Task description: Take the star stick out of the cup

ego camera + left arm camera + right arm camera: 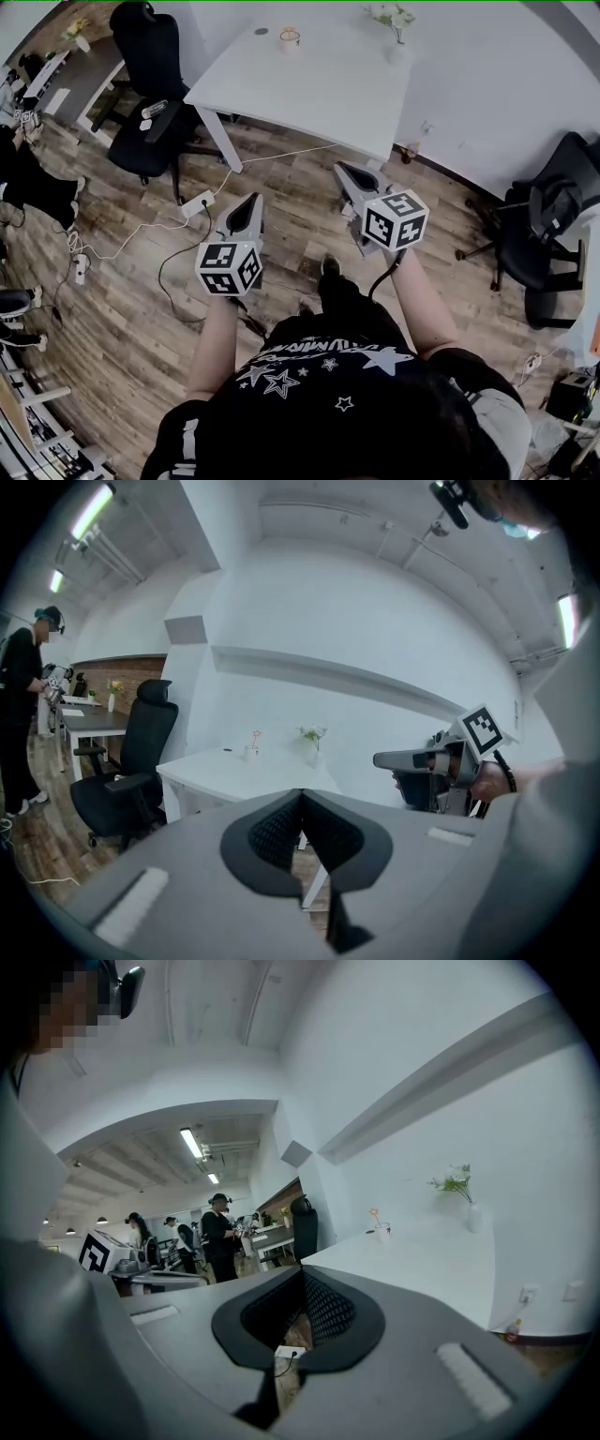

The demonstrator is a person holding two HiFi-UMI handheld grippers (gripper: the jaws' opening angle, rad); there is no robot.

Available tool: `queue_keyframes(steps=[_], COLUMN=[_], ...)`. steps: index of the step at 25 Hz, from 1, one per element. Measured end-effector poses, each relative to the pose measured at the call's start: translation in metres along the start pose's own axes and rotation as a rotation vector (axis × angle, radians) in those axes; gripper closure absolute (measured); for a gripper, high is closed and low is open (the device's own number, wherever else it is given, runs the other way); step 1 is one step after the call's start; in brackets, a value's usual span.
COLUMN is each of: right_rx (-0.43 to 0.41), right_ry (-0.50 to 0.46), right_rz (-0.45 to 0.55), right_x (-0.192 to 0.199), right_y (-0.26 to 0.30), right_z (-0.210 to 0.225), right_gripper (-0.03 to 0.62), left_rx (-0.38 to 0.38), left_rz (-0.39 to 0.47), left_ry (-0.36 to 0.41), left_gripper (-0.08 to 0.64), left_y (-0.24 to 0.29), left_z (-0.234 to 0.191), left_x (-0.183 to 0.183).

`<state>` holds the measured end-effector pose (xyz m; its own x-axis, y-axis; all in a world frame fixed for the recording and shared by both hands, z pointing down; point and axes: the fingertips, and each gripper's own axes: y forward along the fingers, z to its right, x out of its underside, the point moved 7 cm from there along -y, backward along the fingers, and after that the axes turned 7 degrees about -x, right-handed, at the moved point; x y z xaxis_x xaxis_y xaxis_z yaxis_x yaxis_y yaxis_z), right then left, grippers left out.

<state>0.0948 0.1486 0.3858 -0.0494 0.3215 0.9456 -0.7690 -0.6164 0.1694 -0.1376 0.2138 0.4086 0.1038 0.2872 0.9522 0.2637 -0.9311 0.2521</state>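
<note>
A small clear cup (289,38) with the star stick (290,34) in it stands near the far edge of the white table (319,89). The cup (252,751) shows small in the left gripper view, and again as the cup (382,1231) with the stick (375,1214) in the right gripper view. My left gripper (250,203) and right gripper (344,172) are held over the floor, well short of the table. Both point toward it. Each has its jaws together with nothing between them.
A vase of flowers (394,19) stands on the table to the right of the cup. Black office chairs stand at the left (150,84) and right (548,220). Cables and a power strip (197,203) lie on the wood floor. Other people (217,1232) stand at desks farther off.
</note>
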Motion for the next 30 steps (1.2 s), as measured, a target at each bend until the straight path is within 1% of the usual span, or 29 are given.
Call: queue_keyframes(steps=[4,7,13,17,21,30], right_rx=[0.011,0.001,-0.041,-0.052,-0.061,-0.083], right_ry=[0.018,0.029,0.034,0.039,0.047,0.066], right_rz=[-0.008,0.001,-0.003,-0.006,-0.018,-0.042], right_x=[0.007,0.003,-0.016,-0.034,-0.049,-0.069], right_y=[0.013,0.033,0.091,0.129,0.165,0.217], right_z=[0.022,0.043,0.097,0.139,0.172,0.236], right_gripper=[0.578,0.577,0.578,0.578,0.577,0.577], left_rx=[-0.010,-0.028,-0.068,-0.084,-0.098,-0.121], left_rz=[-0.009,-0.014,-0.017,-0.016,-0.020,-0.035], left_ry=[0.002,0.009,0.015,0.012,0.001,0.000], left_gripper=[0.558,0.558,0.558,0.558,0.558,0.558], left_y=[0.018,0.040,0.105,0.156,0.198,0.275], left_z=[-0.008,-0.019,-0.045,-0.057,-0.070,-0.083], left_x=[0.001,-0.005,-0.024,-0.041,-0.057,-0.075])
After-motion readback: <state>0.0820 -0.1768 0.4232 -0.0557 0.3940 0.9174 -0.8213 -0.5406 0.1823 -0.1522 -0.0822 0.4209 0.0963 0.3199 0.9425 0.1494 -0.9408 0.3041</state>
